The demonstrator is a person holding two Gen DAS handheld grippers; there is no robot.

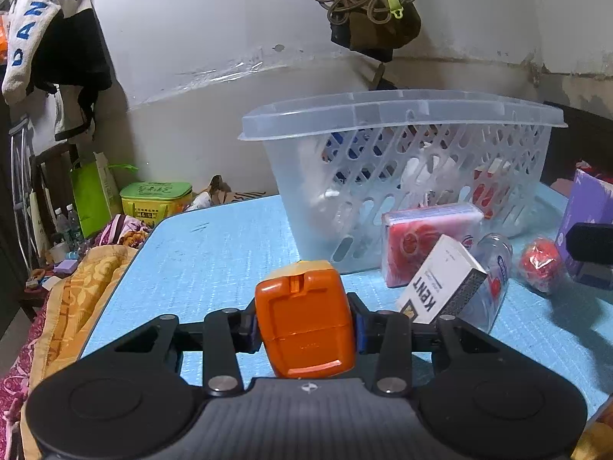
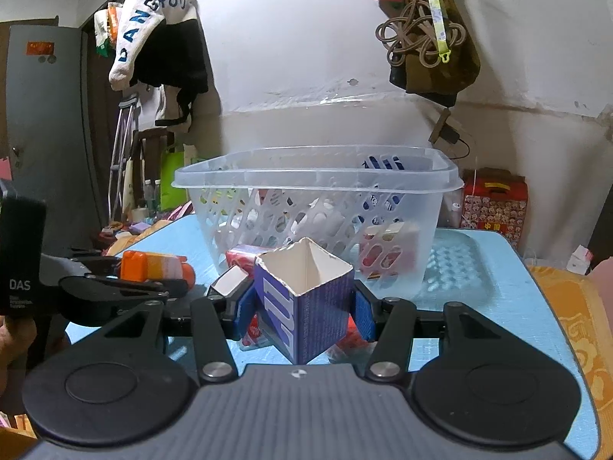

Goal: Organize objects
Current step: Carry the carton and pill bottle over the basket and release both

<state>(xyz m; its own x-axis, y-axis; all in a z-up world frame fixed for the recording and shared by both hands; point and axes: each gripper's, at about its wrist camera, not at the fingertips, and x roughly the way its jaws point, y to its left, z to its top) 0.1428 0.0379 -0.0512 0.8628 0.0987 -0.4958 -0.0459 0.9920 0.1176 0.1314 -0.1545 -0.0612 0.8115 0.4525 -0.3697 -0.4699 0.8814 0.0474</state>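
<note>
My left gripper (image 1: 304, 329) is shut on an orange bottle (image 1: 304, 318) and holds it over the blue table (image 1: 214, 253); the bottle also shows in the right wrist view (image 2: 153, 266). My right gripper (image 2: 304, 312) is shut on an open blue carton (image 2: 306, 306), which appears purple at the right edge of the left wrist view (image 1: 590, 211). A clear plastic basket (image 1: 402, 122) with several items inside stands behind both; it also shows in the right wrist view (image 2: 314, 176). In front of it lie a red-and-white packet (image 1: 425, 241), a white KENT box (image 1: 440, 283), a clear bottle (image 1: 494, 268) and a red wrapped ball (image 1: 542, 264).
A bed with orange and patterned blankets (image 1: 76, 287) lies left of the table. Clothes (image 1: 57, 38) and a bag with cord (image 1: 367, 7) hang on the wall. A green bag (image 1: 92, 195) and a yellow box (image 1: 155, 201) stand beyond the table. A red box (image 2: 494, 207) stands at the right.
</note>
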